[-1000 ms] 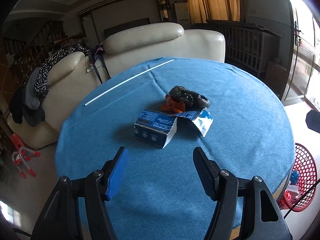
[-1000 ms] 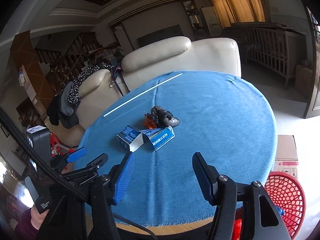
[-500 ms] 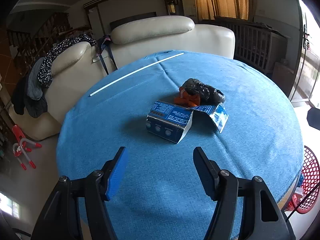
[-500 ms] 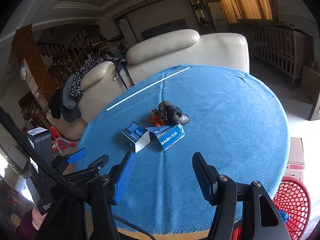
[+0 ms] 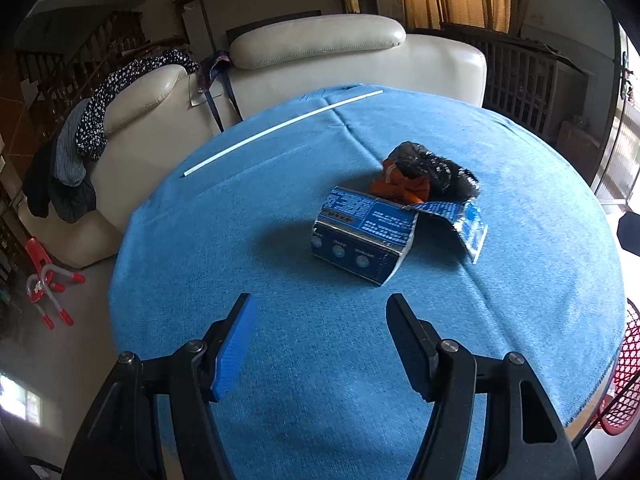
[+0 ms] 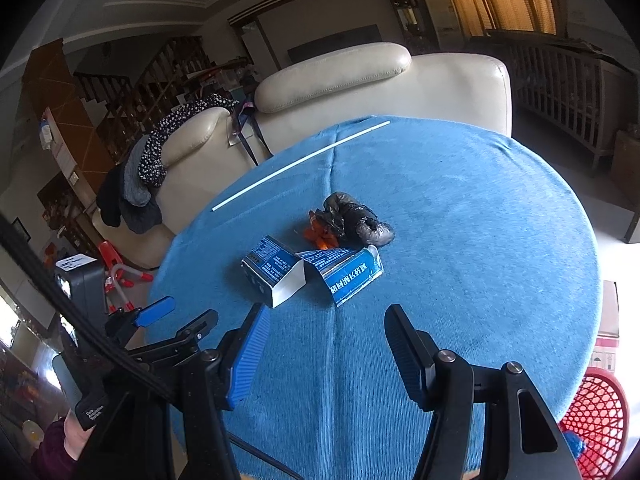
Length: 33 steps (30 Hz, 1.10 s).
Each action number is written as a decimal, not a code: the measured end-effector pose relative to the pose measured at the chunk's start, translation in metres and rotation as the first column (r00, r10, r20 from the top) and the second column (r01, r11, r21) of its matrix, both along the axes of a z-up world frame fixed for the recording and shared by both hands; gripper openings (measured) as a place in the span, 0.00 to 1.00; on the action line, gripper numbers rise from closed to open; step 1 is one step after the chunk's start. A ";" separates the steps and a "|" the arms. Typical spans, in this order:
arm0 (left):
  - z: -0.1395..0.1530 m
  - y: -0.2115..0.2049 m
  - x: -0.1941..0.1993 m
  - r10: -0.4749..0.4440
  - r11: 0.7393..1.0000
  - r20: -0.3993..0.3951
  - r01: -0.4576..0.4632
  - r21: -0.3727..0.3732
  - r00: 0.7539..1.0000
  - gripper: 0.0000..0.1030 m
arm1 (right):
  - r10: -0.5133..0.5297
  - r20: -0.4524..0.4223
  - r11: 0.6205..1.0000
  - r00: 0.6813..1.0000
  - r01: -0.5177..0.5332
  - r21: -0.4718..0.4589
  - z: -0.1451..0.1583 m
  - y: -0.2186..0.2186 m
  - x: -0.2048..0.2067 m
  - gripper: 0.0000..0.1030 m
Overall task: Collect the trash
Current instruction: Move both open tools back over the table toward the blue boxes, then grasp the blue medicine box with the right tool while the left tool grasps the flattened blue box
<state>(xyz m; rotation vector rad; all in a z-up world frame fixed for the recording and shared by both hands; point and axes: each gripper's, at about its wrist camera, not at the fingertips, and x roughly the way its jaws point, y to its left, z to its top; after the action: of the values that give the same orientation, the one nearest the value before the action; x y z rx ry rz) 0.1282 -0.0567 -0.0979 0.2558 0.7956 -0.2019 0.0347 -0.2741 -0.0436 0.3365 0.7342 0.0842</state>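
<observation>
A torn blue carton (image 5: 362, 242) lies near the middle of the round table with the blue cloth (image 5: 280, 360). A crumpled black plastic bag (image 5: 436, 168) and an orange wrapper (image 5: 400, 186) lie just behind it. The same carton (image 6: 276, 272), its torn flap (image 6: 352, 276), the bag (image 6: 356, 220) and the wrapper (image 6: 320, 234) show in the right wrist view. My left gripper (image 5: 320, 338) is open and empty, short of the carton. My right gripper (image 6: 324, 346) is open and empty, nearer the table's front edge. The left gripper (image 6: 168, 316) also shows at its lower left.
A thin white stick (image 5: 280, 128) lies across the far left of the table. A cream sofa (image 5: 320, 60) with clothes draped on it stands behind. A red mesh basket (image 6: 596, 420) stands on the floor at the table's right, also seen in the left wrist view (image 5: 624, 372).
Both grippers have moved forward toward the trash pile, which now looks larger and closer. Both stay open. The trash has not moved.
</observation>
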 end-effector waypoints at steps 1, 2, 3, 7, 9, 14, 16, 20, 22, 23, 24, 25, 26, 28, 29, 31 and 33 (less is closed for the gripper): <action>-0.002 0.001 0.003 0.003 1.000 -0.003 -0.003 0.002 1.000 0.66 | 0.000 -0.005 1.000 1.000 0.000 -0.001 -0.002 0.000 0.003 0.62; -0.003 0.002 0.006 0.007 1.000 -0.007 -0.007 0.003 1.000 0.66 | 0.001 -0.010 1.000 1.000 -0.001 0.000 -0.004 -0.001 0.007 0.62; -0.005 0.005 0.010 0.014 1.000 -0.014 -0.014 0.004 1.000 0.66 | 0.001 -0.015 1.000 1.000 -0.001 0.001 -0.005 -0.001 0.010 0.62; -0.009 0.011 0.026 0.033 0.999 -0.038 -0.033 -0.002 0.999 0.66 | 0.002 -0.050 1.000 0.999 -0.002 0.015 -0.017 -0.005 0.026 0.62; -0.011 0.013 0.033 0.035 0.999 -0.053 -0.036 -0.004 0.998 0.66 | 0.001 -0.077 0.999 0.997 0.002 0.042 -0.026 -0.009 0.038 0.62; -0.015 0.014 0.053 0.019 0.999 -0.114 -0.022 -0.028 0.993 0.66 | 0.011 -0.135 0.994 0.991 0.005 0.112 -0.046 -0.018 0.068 0.62; -0.014 0.014 0.062 0.013 0.999 -0.134 -0.019 -0.041 0.991 0.66 | 0.022 -0.150 0.992 0.989 -0.003 0.125 -0.054 -0.020 0.082 0.62; -0.011 0.012 0.084 -0.002 0.996 -0.187 -0.013 -0.083 0.982 0.66 | 0.049 -0.160 0.987 0.986 -0.023 0.161 -0.068 -0.030 0.111 0.62; -0.007 0.007 0.098 -0.015 0.993 -0.220 -0.011 -0.114 0.975 0.66 | 0.056 -0.162 0.982 0.985 -0.025 0.187 -0.076 -0.038 0.126 0.63; -0.006 0.005 0.105 -0.023 0.992 -0.237 -0.008 -0.129 0.971 0.66 | 0.063 -0.161 0.979 0.985 -0.030 0.201 -0.079 -0.041 0.131 0.64; -0.005 0.002 0.112 -0.028 0.990 -0.257 -0.009 -0.142 0.966 0.66 | 0.071 -0.160 0.976 0.985 -0.035 0.214 -0.082 -0.044 0.136 0.65; -0.005 -0.002 0.120 -0.024 0.988 -0.282 -0.020 -0.153 0.959 0.67 | 0.079 -0.156 0.973 0.985 -0.042 0.228 -0.086 -0.048 0.141 0.66; -0.005 -0.005 0.126 -0.023 0.986 -0.301 -0.027 -0.162 0.954 0.67 | 0.091 -0.148 0.967 0.985 -0.052 0.248 -0.090 -0.052 0.147 0.67; -0.007 -0.010 0.139 -0.018 0.981 -0.347 -0.050 -0.186 0.938 0.67 | 0.113 -0.139 0.954 0.984 -0.068 0.292 -0.096 -0.058 0.157 0.68; -0.008 -0.012 0.144 -0.007 0.979 -0.369 -0.070 -0.194 0.929 0.67 | 0.122 -0.136 0.948 0.983 -0.075 0.309 -0.099 -0.060 0.160 0.69; -0.011 -0.015 0.154 0.006 0.970 -0.418 -0.107 -0.218 0.908 0.67 | 0.152 -0.129 0.940 0.980 -0.103 0.326 -0.104 -0.063 0.169 0.69; -0.014 -0.018 0.162 0.014 0.960 -0.453 -0.138 -0.242 0.892 0.67 | 0.186 -0.120 0.935 0.975 -0.138 0.327 -0.105 -0.060 0.173 0.71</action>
<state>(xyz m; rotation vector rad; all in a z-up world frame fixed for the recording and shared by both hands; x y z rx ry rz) 0.2900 -0.0746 -0.1115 -0.0883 1.2227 -0.2972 0.2080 -0.3342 -0.1489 0.5934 0.8986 0.3400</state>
